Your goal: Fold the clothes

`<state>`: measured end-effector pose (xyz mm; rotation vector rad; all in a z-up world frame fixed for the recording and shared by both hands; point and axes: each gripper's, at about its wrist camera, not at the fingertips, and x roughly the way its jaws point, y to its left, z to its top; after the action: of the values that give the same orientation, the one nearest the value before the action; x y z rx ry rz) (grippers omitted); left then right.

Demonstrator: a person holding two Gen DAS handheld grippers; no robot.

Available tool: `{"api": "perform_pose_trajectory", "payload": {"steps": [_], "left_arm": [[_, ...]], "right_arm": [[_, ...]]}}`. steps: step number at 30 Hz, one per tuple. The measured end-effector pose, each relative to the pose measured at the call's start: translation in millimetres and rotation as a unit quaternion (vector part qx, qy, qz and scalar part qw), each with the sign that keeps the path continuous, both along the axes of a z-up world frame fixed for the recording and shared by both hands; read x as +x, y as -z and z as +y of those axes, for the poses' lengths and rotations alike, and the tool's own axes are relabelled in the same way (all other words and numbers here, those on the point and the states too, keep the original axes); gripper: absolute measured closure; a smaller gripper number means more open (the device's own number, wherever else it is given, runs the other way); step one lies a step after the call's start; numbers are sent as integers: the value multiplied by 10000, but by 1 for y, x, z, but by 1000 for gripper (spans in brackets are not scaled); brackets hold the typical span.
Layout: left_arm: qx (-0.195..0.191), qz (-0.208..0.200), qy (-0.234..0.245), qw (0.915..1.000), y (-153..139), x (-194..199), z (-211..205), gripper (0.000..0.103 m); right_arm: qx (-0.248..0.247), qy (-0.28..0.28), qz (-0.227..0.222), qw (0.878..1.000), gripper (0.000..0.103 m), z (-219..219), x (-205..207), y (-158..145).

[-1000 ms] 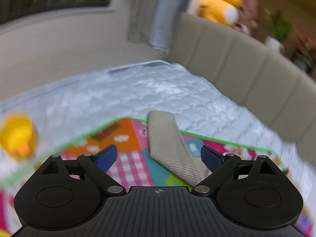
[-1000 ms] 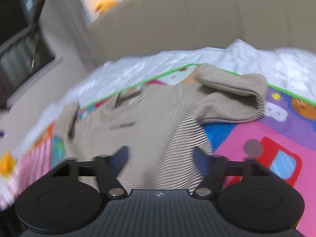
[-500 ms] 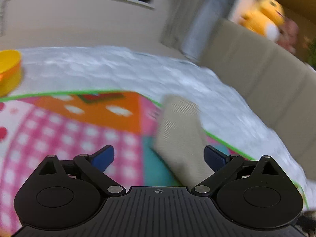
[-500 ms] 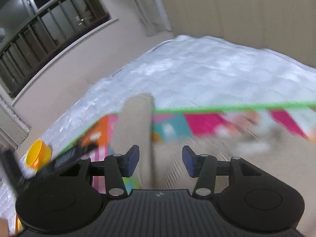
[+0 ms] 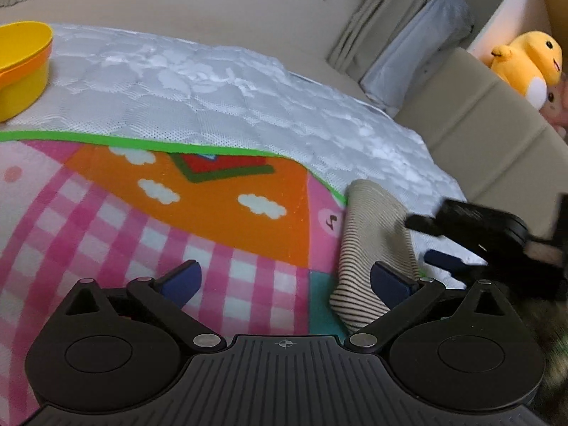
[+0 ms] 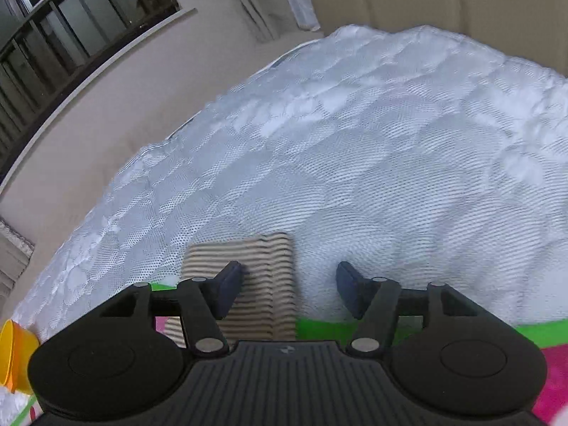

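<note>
1. Sleeve (image 5: 372,245), striped and soft, lies across the mat (image 5: 142,220) edge onto the mattress (image 6: 355,159); we judge it light and limp, best pinched at the cuff.
2. Left gripper (image 5: 284,278) gapes wide, empty; right gripper (image 6: 289,289) likewise, over the cuff.
3. Half a second ago our right gripper was narrower and farther back.

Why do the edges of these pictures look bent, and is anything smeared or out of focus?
Both wrist views are fisheye, so the mattress bulges like a dome and the window rail curves. In the left wrist view the right gripper is smeared by motion, while the striped sleeve and play mat stay fairly sharp. Light is soft, with no harsh glare.
</note>
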<state>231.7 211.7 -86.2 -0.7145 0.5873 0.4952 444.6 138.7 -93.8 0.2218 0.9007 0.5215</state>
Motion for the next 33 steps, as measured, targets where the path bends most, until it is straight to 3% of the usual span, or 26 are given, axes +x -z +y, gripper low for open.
{"api": "perform_pose_trajectory", "payload": {"steps": [1,2,3,11,20,24,26,29,33], "left_arm": [[3,-4,8,10000,0,1,0,0],[8,-16,15,10000,0,1,-1,0],[13,-15,20,10000,0,1,-1,0],[144,43,84,9999,-1,3,-4,0],[216,1,219,9995,-6,3,-10,0],[77,-283,567,9980,-9,4,-17,0],[69,-543,1045,9930,-15,4,-30,0],[112,-872,1801,9797,-24,4,-54,0],[279,-1029,2736,9559,-32,1,-90,0]], "right_arm": [[11,-116,-77,9999,63,4,-2,-2],[11,-232,-124,9997,88,8,-4,-5],[-3,-318,-187,9993,93,11,-7,-8],[372,-338,-766,9958,96,-20,-46,-73],[504,454,-1237,9900,96,-145,-118,-144],[313,1163,-1119,9864,96,-219,-158,-139],[189,1508,-908,9842,96,-252,-178,-122],[28,1967,-561,9789,96,-294,-204,-92],[41,2307,-165,9729,96,-327,-232,-44]]}}
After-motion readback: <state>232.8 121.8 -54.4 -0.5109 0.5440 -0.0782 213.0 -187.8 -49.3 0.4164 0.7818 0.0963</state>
